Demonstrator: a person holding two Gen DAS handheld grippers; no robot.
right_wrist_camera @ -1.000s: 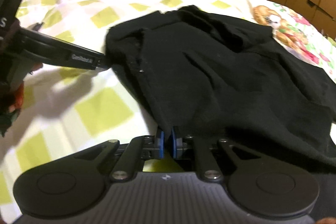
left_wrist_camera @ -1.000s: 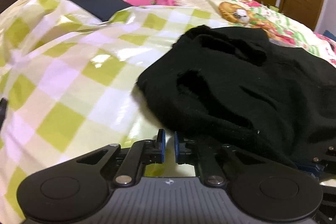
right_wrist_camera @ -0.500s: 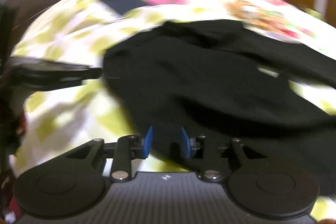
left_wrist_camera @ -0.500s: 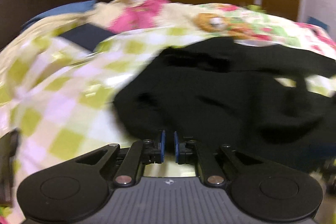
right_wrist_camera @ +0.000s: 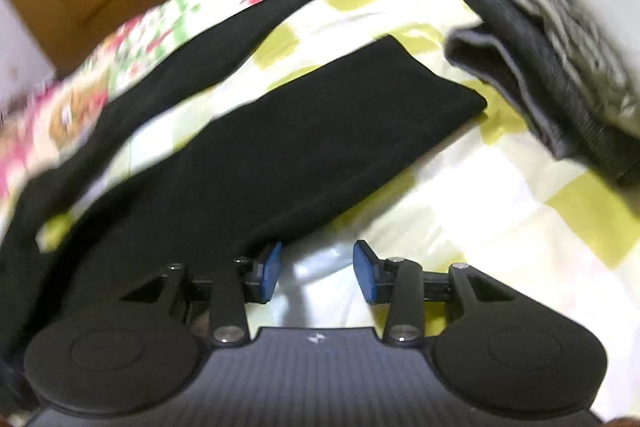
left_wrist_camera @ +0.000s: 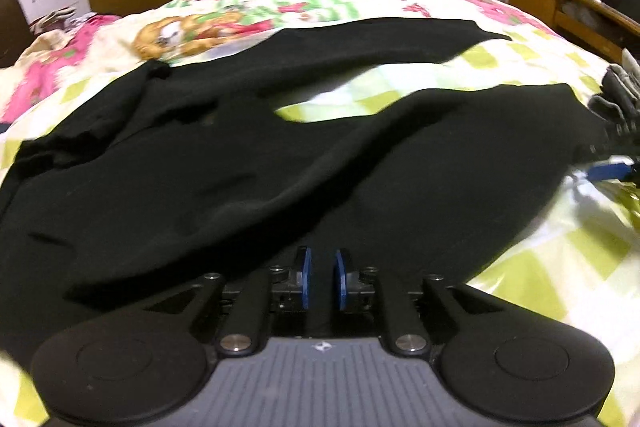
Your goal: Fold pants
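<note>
Two legs of the black pants (left_wrist_camera: 248, 163) lie spread in a V across the checked bedspread (left_wrist_camera: 560, 259), so the likely trouble is a lopsided fold: if only the near leg is lifted, or cloth bunches at the crumpled waist end, the legs will not stack evenly. The left gripper (left_wrist_camera: 320, 279) sits low over the middle of the pants, pointing along them, its jaws close together with dark cloth between, though I cannot tell whether they pinch it. The right gripper (right_wrist_camera: 317, 269) hovers tilted beside the near leg's edge, jaws apart and empty over bare bedspread, near a stack of folded clothes (right_wrist_camera: 560, 39).
</note>
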